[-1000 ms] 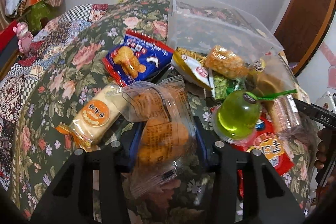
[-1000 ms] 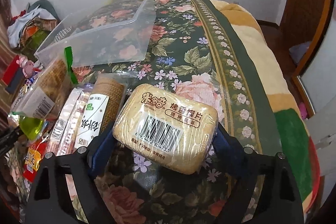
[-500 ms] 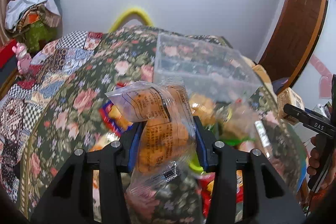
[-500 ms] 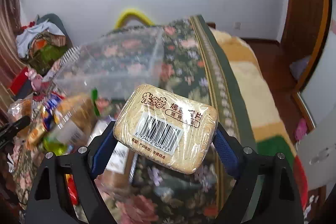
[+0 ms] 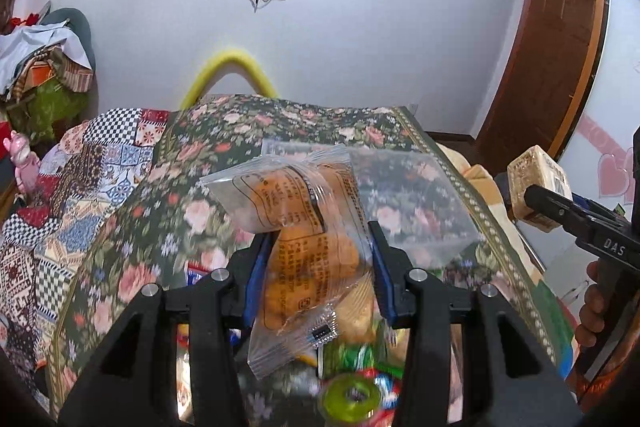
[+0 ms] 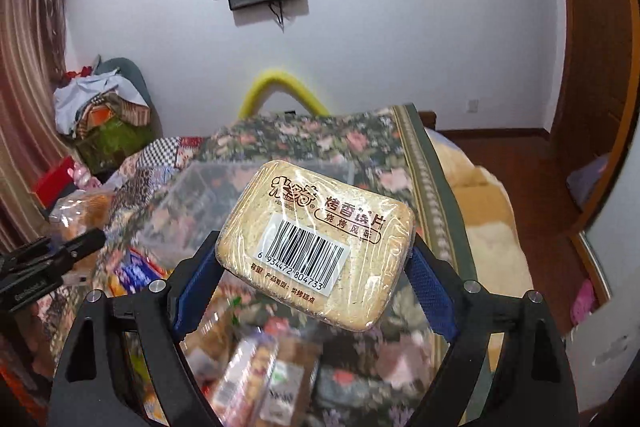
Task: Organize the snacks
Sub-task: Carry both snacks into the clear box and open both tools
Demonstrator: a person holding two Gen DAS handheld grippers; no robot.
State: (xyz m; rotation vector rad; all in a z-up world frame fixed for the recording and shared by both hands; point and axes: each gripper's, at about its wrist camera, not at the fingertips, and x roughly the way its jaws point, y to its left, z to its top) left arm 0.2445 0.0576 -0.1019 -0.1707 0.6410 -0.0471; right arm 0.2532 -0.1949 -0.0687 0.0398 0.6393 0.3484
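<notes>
Since the earlier frames both grippers have risen off the snack pile, which now blurs away under them, and the clear plastic bin has slid from the top of each view toward the middle.

The left gripper (image 5: 316,267) is clamped narrow on a clear bag of orange fried snacks (image 5: 308,239), the blue pads pinching its waist. The bag's long axis runs upright between the fingers, its loose top flopping toward 11 o'clock.

The right gripper (image 6: 316,279) stands wide but is closed on a wrapped block of toasted bread slices (image 6: 320,247). The pads press its short ends, so its long axis lies across the jaws, barcode up.

The clear plastic bin (image 5: 416,203) rests on the floral bedspread (image 5: 168,187). In the left view it lies ahead at 1 o'clock, just past the bag. In the right view it lies ahead at 11 o'clock, behind the block. It sits between the two hands, and neither is clearly nearer. The remaining snacks (image 5: 352,387) lie at 6 o'clock.
</notes>
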